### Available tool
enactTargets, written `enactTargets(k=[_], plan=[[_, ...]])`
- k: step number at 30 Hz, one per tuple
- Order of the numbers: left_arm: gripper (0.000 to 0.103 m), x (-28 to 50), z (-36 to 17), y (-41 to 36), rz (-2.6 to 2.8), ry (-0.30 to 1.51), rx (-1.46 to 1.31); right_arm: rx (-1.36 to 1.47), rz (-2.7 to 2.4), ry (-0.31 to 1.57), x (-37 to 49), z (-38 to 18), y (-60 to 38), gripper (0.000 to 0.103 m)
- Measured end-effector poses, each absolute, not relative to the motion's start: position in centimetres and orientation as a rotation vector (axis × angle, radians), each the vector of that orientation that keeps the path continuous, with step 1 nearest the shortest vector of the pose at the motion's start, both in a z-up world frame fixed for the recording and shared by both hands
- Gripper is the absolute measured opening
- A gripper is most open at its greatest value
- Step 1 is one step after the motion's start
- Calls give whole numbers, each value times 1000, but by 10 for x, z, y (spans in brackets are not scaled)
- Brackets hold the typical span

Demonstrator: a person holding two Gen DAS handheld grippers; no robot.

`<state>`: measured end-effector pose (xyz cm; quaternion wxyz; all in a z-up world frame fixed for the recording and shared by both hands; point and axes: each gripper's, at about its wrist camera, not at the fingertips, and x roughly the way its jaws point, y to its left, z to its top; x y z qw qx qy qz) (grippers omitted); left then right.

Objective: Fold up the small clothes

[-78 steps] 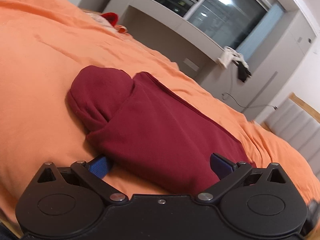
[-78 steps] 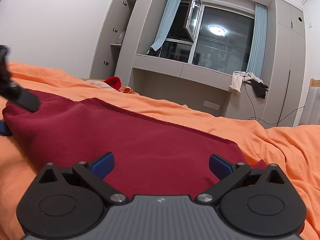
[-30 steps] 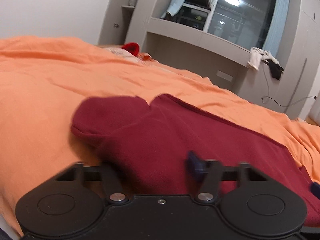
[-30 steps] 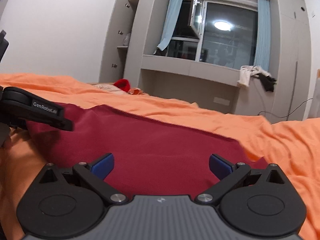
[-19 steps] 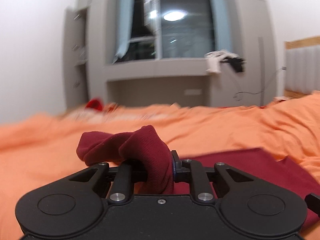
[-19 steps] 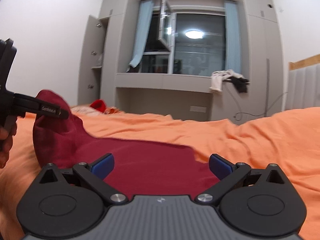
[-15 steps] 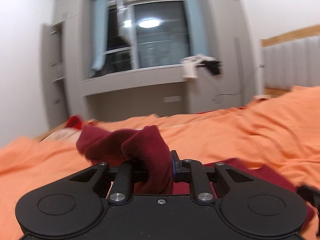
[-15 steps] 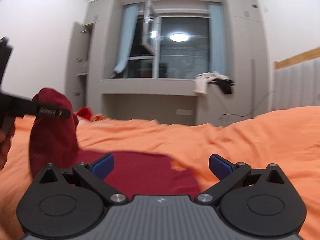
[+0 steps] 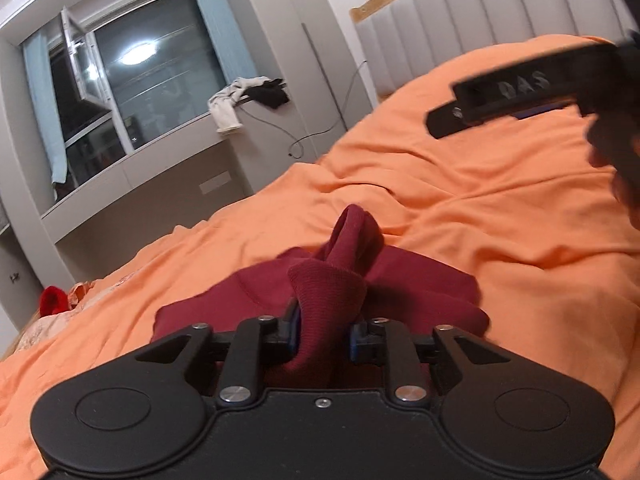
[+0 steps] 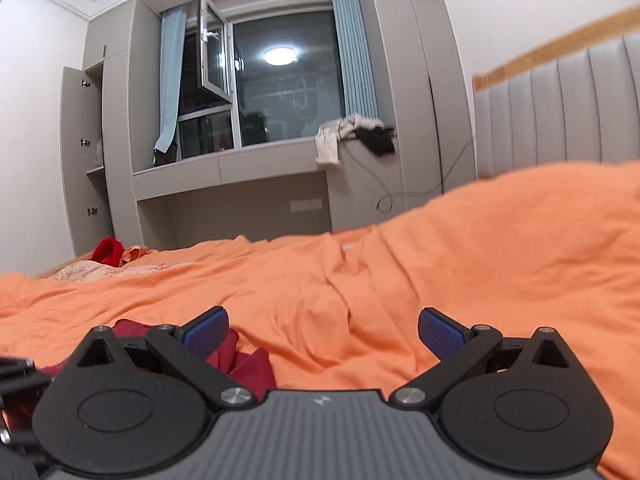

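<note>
A dark red garment (image 9: 420,284) lies on the orange bedspread (image 9: 500,208). My left gripper (image 9: 323,336) is shut on a bunched end of the dark red garment and holds it over the rest of the cloth, which lies flat beneath. My right gripper (image 10: 323,328) is open and empty above the bedspread (image 10: 480,248); only a corner of the garment (image 10: 244,364) shows at its lower left. In the left wrist view the right gripper's finger (image 9: 500,92) is at the upper right, raised off the bed.
A grey padded headboard (image 9: 480,28) stands at the right. A window ledge (image 10: 240,168) with white and black clothes (image 10: 352,136) is beyond the bed. A small red item (image 10: 106,250) lies at the bed's far left edge.
My left gripper closed on the garment's end, lifted it and carried it to the right over the rest of the cloth. My right gripper stayed open and swung right, off the garment.
</note>
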<state>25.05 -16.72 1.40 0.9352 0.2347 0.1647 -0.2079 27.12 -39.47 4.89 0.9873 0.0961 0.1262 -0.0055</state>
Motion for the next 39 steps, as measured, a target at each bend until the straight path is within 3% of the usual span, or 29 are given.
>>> enactTargets(k=[1,3,6,12,17,19,21,28,31,34,36,39], plan=[[40,250,13,-164,-451,340,471,213,1,263,275,48,-397,103],[67,243,15,-158,-505,331,449,261,30,288,283,45,-402,103],[82,233,17,-152,-544,285,436,347,99,327,296,38,-408,103],[87,230,18,-138,-545,221,405,450,210,356,315,27,-408,103],[87,229,16,-118,-538,212,353,355,285,344,339,27,-381,102],[87,232,17,-110,-525,210,344,274,325,349,350,28,-365,100],[88,236,16,-103,-512,216,338,204,371,379,366,26,-351,90],[85,247,10,-82,-494,266,339,127,425,498,405,14,-318,67],[75,250,8,-77,-494,278,335,150,403,558,413,4,-316,59],[60,251,6,-77,-491,287,345,179,400,601,414,-6,-318,43],[46,252,5,-79,-488,291,362,188,402,599,411,-6,-319,22],[37,251,3,-82,-484,291,379,167,388,558,402,0,-320,10]])
